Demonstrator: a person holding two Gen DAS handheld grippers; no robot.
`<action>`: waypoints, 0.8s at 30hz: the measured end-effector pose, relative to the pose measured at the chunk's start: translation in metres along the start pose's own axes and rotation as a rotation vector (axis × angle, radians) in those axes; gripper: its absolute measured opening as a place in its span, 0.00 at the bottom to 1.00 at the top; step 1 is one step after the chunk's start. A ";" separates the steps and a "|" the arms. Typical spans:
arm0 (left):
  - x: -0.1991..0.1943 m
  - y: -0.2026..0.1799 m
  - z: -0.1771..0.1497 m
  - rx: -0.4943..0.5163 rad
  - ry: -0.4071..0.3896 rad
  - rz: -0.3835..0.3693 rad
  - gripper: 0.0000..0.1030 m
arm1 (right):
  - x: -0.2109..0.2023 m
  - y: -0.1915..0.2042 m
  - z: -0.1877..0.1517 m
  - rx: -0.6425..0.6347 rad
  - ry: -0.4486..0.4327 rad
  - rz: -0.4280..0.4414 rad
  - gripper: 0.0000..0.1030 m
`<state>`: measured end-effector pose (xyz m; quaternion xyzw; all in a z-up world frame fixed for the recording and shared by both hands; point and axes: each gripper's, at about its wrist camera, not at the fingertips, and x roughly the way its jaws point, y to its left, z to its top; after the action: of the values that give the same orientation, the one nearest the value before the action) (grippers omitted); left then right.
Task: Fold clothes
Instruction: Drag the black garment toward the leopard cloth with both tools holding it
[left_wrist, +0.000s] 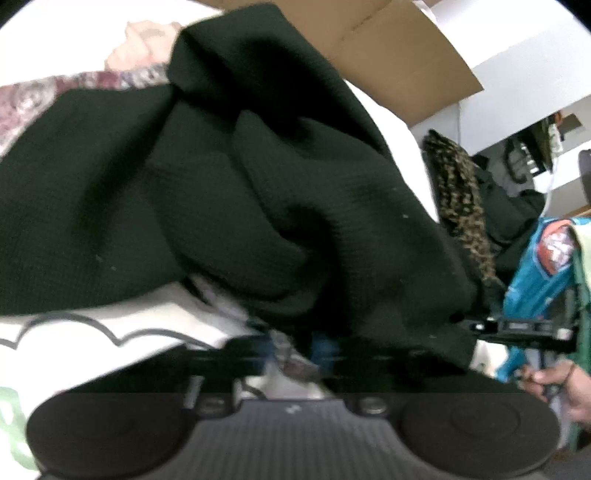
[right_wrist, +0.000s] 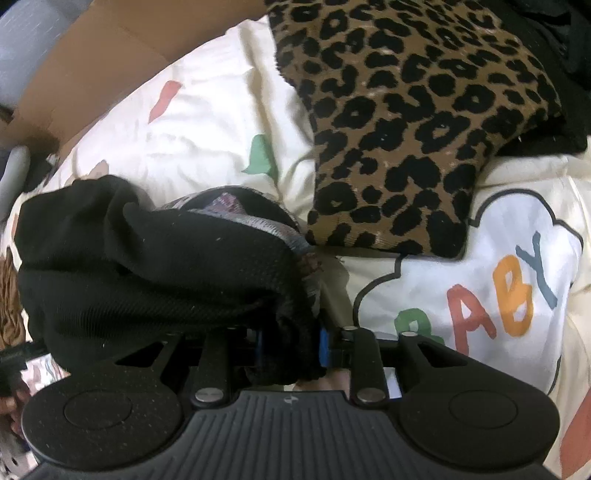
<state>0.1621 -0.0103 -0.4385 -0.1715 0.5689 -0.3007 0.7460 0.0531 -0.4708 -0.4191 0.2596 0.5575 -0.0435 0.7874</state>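
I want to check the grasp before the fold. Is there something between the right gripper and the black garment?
No, nothing visible. The black garment already sits between the blue pads of the right gripper, bunched over its left side. The leopard-print piece lies apart, further back on the printed bedding.

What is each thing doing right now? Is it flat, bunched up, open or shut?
black knit garment: bunched, pinched by both grippers.
right gripper: shut on the black cloth.
left gripper: shut on cloth, fingers mostly hidden.
leopard-print garment: folded, lying on the bedcover.
bedcover: spread out, slightly wrinkled.
cardboard box: flap open.
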 end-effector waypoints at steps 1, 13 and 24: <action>-0.002 -0.001 0.001 -0.002 0.000 0.000 0.08 | -0.002 0.001 0.000 -0.008 -0.002 0.006 0.16; -0.107 -0.037 0.005 0.059 -0.130 -0.002 0.03 | -0.084 0.039 0.012 -0.096 -0.086 0.161 0.11; -0.190 -0.076 0.012 0.139 -0.253 0.042 0.02 | -0.152 0.096 0.039 -0.245 -0.163 0.245 0.11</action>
<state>0.1219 0.0532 -0.2482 -0.1438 0.4518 -0.2997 0.8279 0.0638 -0.4394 -0.2377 0.2237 0.4573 0.1001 0.8549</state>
